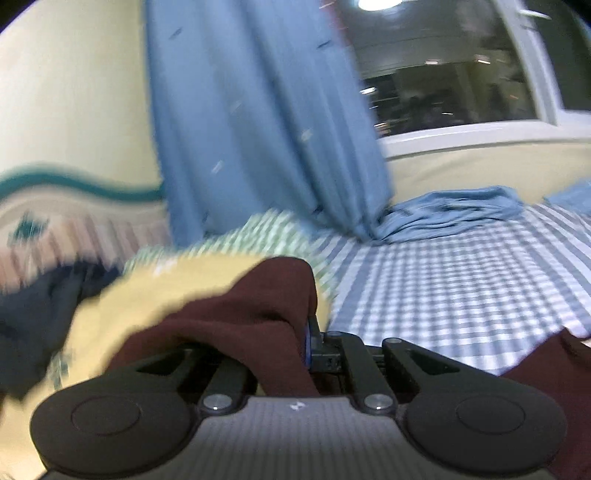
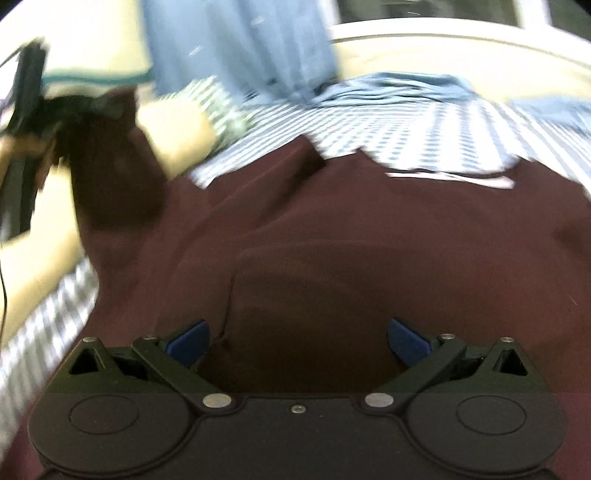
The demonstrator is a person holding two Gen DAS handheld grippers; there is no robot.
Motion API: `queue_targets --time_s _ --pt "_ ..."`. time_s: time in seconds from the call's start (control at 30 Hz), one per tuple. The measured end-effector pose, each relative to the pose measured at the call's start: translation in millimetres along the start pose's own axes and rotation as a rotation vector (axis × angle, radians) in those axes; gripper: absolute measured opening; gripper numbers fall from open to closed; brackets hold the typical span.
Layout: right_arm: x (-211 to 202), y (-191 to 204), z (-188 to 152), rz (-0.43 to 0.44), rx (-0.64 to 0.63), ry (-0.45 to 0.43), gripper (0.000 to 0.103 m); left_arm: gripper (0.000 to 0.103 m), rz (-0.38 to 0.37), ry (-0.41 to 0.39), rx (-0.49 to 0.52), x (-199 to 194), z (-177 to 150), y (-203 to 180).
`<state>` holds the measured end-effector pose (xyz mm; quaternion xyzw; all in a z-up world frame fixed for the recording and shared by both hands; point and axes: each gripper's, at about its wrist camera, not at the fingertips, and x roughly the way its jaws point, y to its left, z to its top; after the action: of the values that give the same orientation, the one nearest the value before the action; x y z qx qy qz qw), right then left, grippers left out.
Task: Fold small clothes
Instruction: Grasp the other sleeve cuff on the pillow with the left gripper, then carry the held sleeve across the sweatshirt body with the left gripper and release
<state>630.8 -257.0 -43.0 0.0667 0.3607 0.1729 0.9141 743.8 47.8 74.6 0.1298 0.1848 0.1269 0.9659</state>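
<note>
The left gripper (image 1: 308,343) is pinching a corner of the soft maroon knit garment (image 2: 332,229), lifting it to fold over; the right gripper (image 2: 297,341) is hovering wide open above the garment on the blue-checked bed sheet (image 1: 461,280).

blur: yellow cloth (image 1: 155,295) | hidden: left claw (image 1: 308,341) tips under maroon garment (image 1: 236,325)

Pale yellow wall (image 1: 74,92) with a teal wavy border (image 1: 74,182). Blue curtain (image 1: 258,110) hanging beside a dark, white-framed window (image 1: 443,85), ceiling light (image 1: 376,3) reflected in the glass. Bed under a blue-and-white checked sheet (image 1: 443,280).
</note>
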Motion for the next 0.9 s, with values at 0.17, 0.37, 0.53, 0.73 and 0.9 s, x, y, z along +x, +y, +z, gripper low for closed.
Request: queue_targets --time_s 0.17,0.37,0.53,0.73,0.9 --pt "-56.3 -51.8 -8.0 -0.065 0.205 -0.086 0.102 0.005 -0.105 -0.095 0.173 -53.2 31.1 -67.4" --pt "-92.7 -99.3 -23.3 -0.209 0.226 -0.102 0.103 0.006 -0.265 -0.163 0.308 -125.0 30.5 -163.3" --pt "-88.5 -131.9 -34.5 -0.346 0.165 -0.17 0.102 0.007 -0.362 -0.094 0.371 -155.5 -14.2 -236.0" --pt "-61.4 -147.7 -32.3 -0.375 0.014 -0.053 0.103 0.062 -0.519 0.013 0.485 -188.1 -77.7 -306.5" --pt "-79.0 -162.0 -39.0 -0.301 0.053 -0.083 0.102 0.096 -0.521 0.005 0.418 -212.7 -103.1 -311.2"
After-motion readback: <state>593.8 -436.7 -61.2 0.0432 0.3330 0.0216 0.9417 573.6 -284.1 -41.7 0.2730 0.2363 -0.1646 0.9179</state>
